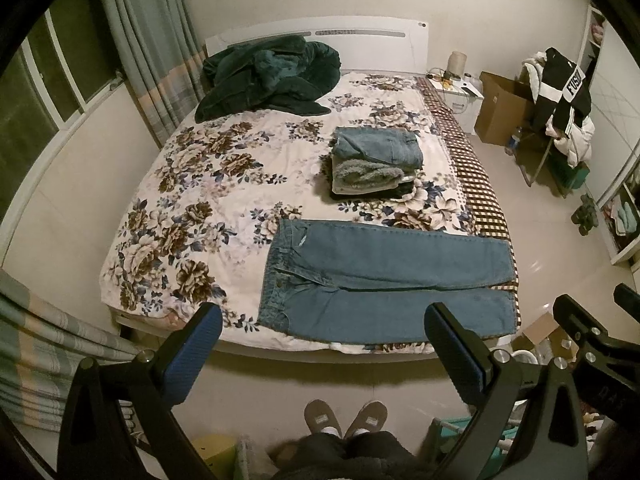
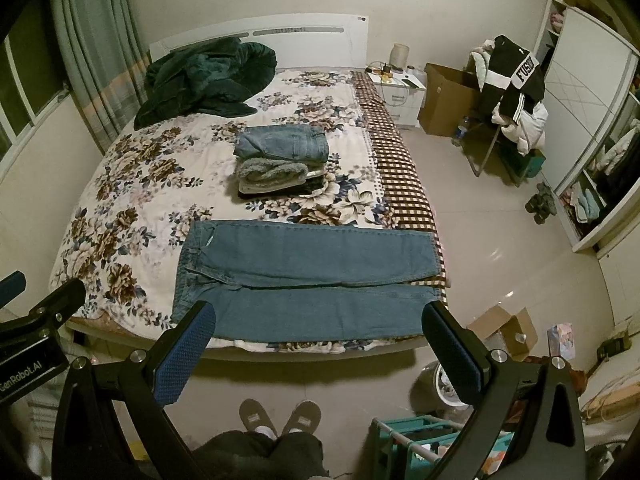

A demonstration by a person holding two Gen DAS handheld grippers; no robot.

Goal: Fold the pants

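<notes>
A pair of blue jeans (image 1: 384, 276) lies flat along the near edge of the bed, waistband to the left, both legs stretched right; it shows in the right wrist view (image 2: 308, 280) too. My left gripper (image 1: 324, 316) is open and empty, held above the floor in front of the bed's near edge. My right gripper (image 2: 320, 316) is open and empty, also held back from the bed. Neither touches the jeans. The right gripper's fingers (image 1: 580, 312) show at the right edge of the left wrist view.
A stack of folded clothes (image 1: 376, 164) sits mid-bed on the floral bedspread (image 1: 180, 200). A dark green blanket (image 1: 268, 76) lies by the headboard. A nightstand (image 2: 400, 92), cardboard box (image 2: 444, 98), chair with clothes (image 2: 512, 92) and wardrobe stand right. My slippered feet (image 2: 280, 416) are below.
</notes>
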